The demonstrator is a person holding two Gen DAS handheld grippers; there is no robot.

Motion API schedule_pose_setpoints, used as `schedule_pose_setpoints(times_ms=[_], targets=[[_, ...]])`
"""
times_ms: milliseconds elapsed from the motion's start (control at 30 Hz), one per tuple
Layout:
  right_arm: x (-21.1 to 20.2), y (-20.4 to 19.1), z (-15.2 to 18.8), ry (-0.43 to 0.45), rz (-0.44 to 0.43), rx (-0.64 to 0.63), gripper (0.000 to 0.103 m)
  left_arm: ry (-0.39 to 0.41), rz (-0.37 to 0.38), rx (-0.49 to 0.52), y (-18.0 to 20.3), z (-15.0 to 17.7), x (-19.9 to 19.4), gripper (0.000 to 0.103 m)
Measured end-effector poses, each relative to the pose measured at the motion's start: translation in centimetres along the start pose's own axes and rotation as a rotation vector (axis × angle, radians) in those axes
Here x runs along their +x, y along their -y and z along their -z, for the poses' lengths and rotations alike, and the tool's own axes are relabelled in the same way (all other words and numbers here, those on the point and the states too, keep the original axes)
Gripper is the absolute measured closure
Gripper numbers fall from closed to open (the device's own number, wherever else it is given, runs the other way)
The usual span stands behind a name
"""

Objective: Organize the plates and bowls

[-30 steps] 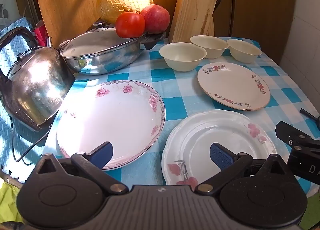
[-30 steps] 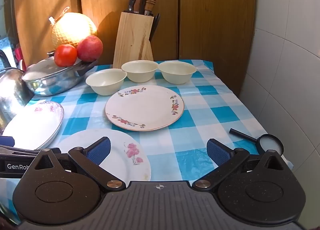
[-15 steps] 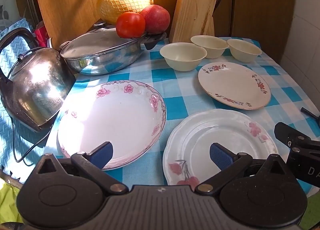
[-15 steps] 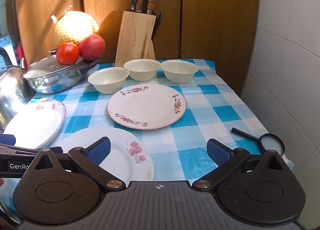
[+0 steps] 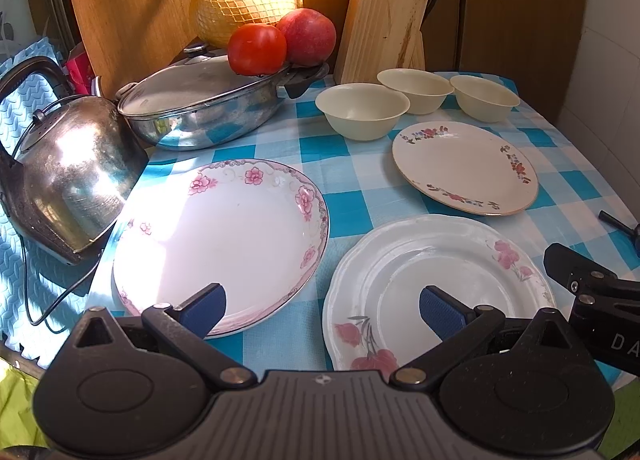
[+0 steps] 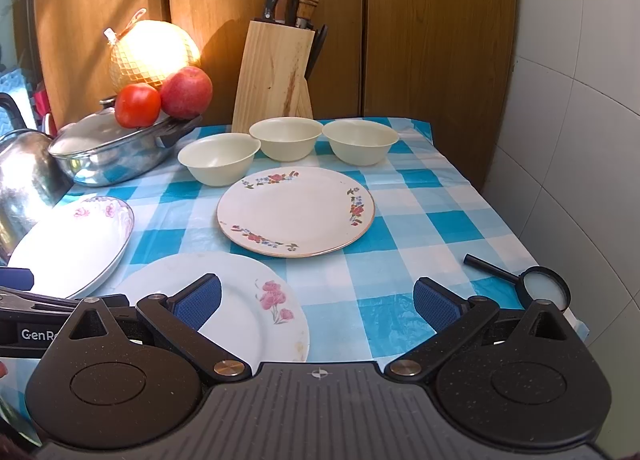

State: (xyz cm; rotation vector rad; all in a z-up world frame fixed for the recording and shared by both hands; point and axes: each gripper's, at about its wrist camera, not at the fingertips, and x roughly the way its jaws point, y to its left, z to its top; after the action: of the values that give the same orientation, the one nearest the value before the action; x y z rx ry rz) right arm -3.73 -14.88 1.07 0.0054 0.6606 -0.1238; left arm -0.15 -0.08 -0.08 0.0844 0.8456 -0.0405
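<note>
On the blue-and-white checked surface [image 5: 352,204] in the left wrist view, three plates lie apart from each other. The pink-flowered deep plate [image 5: 224,244] sits at the near left beside the steel kettle [image 5: 76,176]. The scalloped white plate [image 5: 440,284] lies at the near right, and the cream floral plate [image 5: 466,166] lies beyond it. Behind that plate stand three cream bowls in a row: the left bowl [image 5: 362,110], the middle bowl [image 5: 416,90] and the right bowl [image 5: 486,97]. A lidded steel pan [image 5: 208,108] carries a tomato [image 5: 257,49] and an apple [image 5: 307,36], with a netted pomelo [image 5: 246,4] behind. The knife block [image 5: 384,26] stands at the back. The left hand-held gripper [image 5: 322,308] hovers low with its jaws spread wide, holding nothing, one finger over each near plate.

In the right wrist view, the right hand-held gripper [image 6: 318,300] also has its jaws wide apart and grips nothing. Its left finger hangs over the scalloped white plate [image 6: 240,300], its right finger over bare cloth. The cream floral plate [image 6: 296,212] lies ahead at centre, with the three bowls [image 6: 286,138] behind it, their rims close together. A magnifying glass [image 6: 542,286] rests near the right edge of the surface.
</note>
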Motion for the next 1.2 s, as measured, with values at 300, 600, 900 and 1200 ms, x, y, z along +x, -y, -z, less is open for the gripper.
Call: schedule_pose_setpoints(times_ms=[300,600,900,1200], targets=[[-0.08,0.00,0.06,0.001,-0.001,-0.001,0.000,0.003,0.000,0.001,0.06,0.12,-0.10,0.004],[-0.11,0.00,0.05,0.000,-0.002,-0.002,0.000,0.004,0.001,0.002,0.03,0.24,-0.14,0.004],[-0.16,0.02,0.05,-0.001,-0.003,0.000,0.000,0.002,0.003,0.001,0.00,0.16,-0.16,0.004],[-0.19,0.06,-0.06,-0.003,-0.009,0.003,0.000,0.002,0.003,0.001,0.01,0.17,-0.15,0.004]])
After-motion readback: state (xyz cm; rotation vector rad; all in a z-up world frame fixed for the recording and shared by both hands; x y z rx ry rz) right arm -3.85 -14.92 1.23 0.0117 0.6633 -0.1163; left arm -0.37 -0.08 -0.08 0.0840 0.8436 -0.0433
